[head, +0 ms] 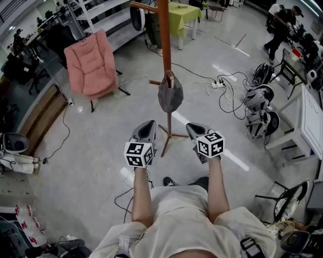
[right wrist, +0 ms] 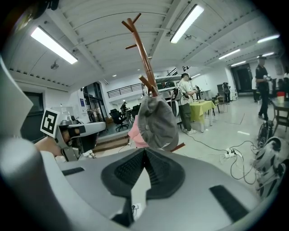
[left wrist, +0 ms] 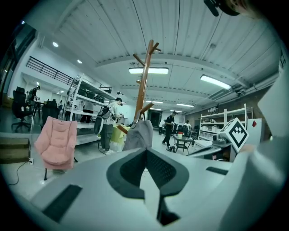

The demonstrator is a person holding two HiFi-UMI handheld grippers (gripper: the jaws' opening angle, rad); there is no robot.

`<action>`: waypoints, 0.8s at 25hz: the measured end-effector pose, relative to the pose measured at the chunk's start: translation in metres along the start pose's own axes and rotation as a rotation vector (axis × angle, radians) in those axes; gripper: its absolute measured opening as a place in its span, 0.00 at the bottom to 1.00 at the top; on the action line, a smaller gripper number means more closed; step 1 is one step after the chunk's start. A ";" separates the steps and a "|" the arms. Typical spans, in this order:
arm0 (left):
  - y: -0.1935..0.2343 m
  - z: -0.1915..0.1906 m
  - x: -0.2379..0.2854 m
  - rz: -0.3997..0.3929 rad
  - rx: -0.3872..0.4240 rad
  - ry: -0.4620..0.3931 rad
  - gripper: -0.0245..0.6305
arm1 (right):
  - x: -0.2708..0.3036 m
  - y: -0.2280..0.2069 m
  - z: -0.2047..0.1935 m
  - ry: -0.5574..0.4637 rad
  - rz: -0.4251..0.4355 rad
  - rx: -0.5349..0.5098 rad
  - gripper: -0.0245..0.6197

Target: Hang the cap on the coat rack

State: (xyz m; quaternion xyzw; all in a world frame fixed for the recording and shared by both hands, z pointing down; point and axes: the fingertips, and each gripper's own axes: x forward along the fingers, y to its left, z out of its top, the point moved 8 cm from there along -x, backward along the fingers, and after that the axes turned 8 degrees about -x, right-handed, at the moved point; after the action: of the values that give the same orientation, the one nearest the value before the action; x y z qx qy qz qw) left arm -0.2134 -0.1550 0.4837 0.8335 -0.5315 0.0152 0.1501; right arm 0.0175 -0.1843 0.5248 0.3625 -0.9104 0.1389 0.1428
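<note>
A grey cap (head: 170,94) hangs from a low peg of the brown wooden coat rack (head: 164,35), which stands on the floor ahead of me. Both gripper views look up at the cap (left wrist: 139,134) (right wrist: 156,123) against the rack pole (left wrist: 144,88) (right wrist: 143,56). My left gripper (head: 148,130) is shut with nothing in it, held back from the cap at the near left. My right gripper (head: 194,131) is also shut and empty, at the near right. Neither touches the cap or the rack.
A pink padded chair (head: 91,63) stands to the left of the rack. Cables and a power strip (head: 218,84) lie on the floor to the right, with robot bases (head: 260,108) and a white table (head: 305,121) beyond. A green-covered table (head: 182,14) and several people are farther back.
</note>
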 end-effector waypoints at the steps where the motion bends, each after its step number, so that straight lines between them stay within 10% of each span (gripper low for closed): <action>1: 0.000 -0.001 0.001 -0.001 0.003 0.004 0.05 | 0.001 0.000 0.000 0.000 0.001 0.001 0.04; 20: 0.004 -0.004 0.002 -0.011 0.012 0.025 0.05 | -0.001 0.002 -0.006 0.017 -0.022 0.012 0.04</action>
State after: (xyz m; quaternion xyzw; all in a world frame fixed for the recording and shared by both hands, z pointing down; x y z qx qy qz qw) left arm -0.2153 -0.1570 0.4886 0.8370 -0.5250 0.0283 0.1517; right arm 0.0182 -0.1803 0.5295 0.3721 -0.9044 0.1457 0.1499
